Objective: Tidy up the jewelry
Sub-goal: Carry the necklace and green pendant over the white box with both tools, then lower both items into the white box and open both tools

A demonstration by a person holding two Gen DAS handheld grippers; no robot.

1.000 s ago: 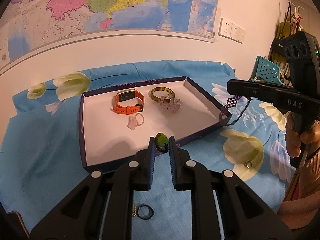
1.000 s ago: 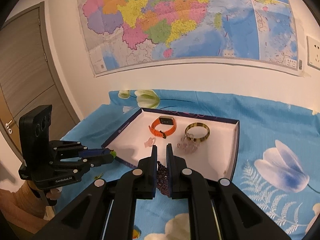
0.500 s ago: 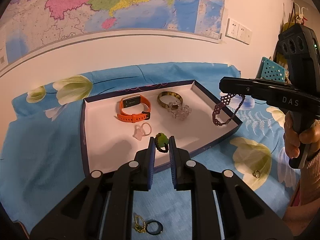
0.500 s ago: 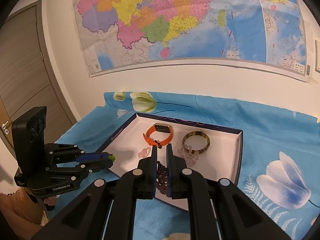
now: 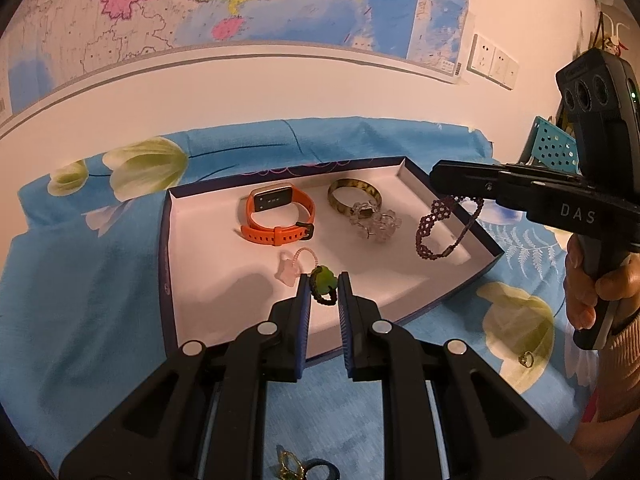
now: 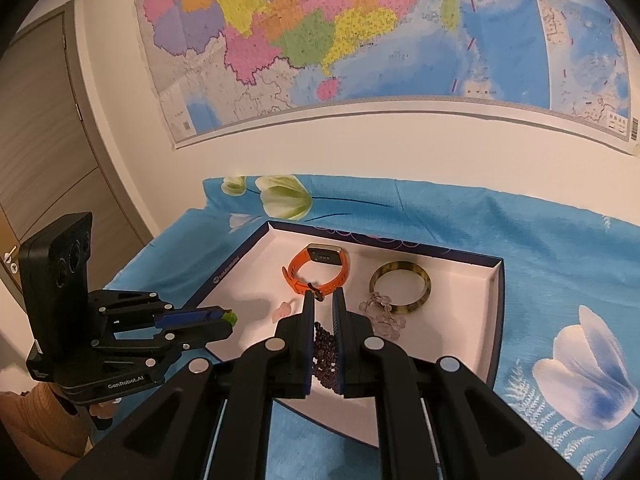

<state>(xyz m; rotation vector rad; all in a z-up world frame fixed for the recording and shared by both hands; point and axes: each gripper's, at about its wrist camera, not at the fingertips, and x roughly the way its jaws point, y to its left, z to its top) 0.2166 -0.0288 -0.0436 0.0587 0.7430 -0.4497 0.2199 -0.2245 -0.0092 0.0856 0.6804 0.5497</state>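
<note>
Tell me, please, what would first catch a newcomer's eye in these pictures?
Probably the orange watch lying in the white tray on the blue flowered cloth. Next, the left gripper pinching a green charm and the right gripper dangling a purple bracelet over the tray.

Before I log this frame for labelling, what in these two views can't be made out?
- Purple beaded bracelet, right wrist view: mostly hidden between the right gripper fingers.
- Green piece, right wrist view: too small to identify at the left gripper tip.
- Gold trinket and dark ring, left wrist view: cut off by the bottom edge.
- Small ring on the cloth, left wrist view: too small for detail.
</note>
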